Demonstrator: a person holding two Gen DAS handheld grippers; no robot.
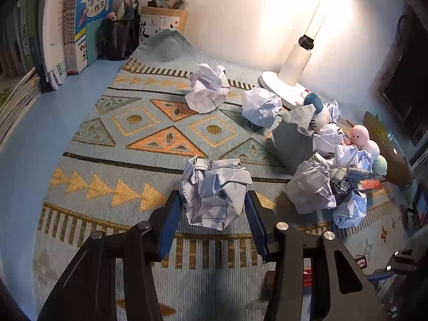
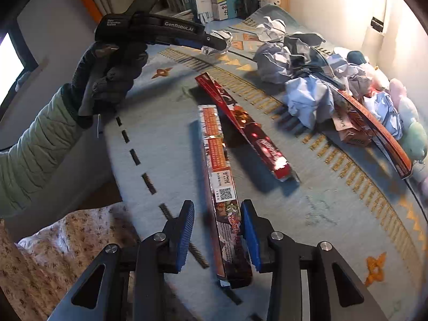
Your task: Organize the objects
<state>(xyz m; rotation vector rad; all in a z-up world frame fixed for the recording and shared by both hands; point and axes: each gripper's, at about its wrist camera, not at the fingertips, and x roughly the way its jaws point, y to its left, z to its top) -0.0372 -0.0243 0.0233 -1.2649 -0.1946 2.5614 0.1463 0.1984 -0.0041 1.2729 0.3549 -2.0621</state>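
Note:
My left gripper (image 1: 212, 206) is shut on a crumpled paper ball (image 1: 214, 192), its blue pads pressing both sides above the patterned cloth (image 1: 133, 139). It also shows in the right wrist view (image 2: 211, 41), held by a gloved hand. My right gripper (image 2: 217, 230) is open, its blue fingers on either side of a long flat red-orange box (image 2: 219, 187) lying on the cloth, the right pad close to the box. A second red box (image 2: 240, 125) lies just beyond it.
Two more paper balls (image 1: 207, 88) (image 1: 262, 107) lie mid-cloth. A pile of crumpled paper, boxes and plush toys (image 1: 337, 160) sits at right by a white lamp base (image 1: 283, 85). Books (image 1: 80, 21) and a mesh pen holder (image 1: 117, 40) stand at the back.

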